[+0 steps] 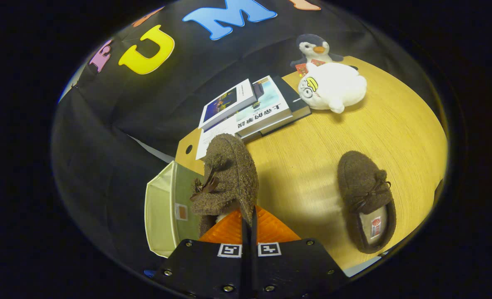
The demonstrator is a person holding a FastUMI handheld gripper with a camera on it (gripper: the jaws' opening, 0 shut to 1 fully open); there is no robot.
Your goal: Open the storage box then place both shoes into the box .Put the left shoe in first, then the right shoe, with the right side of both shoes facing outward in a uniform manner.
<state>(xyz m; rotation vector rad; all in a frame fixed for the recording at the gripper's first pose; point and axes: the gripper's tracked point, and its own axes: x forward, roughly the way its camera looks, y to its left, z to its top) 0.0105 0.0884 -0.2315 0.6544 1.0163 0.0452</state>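
Our tongs (249, 220) are pinched nearly closed on one brown shoe (227, 178), and we hold it above the open storage box (163, 211) at the desk (312, 166) edge. We see the other shoe (366, 201) lying on the desk, well apart.

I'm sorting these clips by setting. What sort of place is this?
Likely a staged home-style tabletop: a wooden table with books, plush toys and slippers. The gripper is shut on one slipper.
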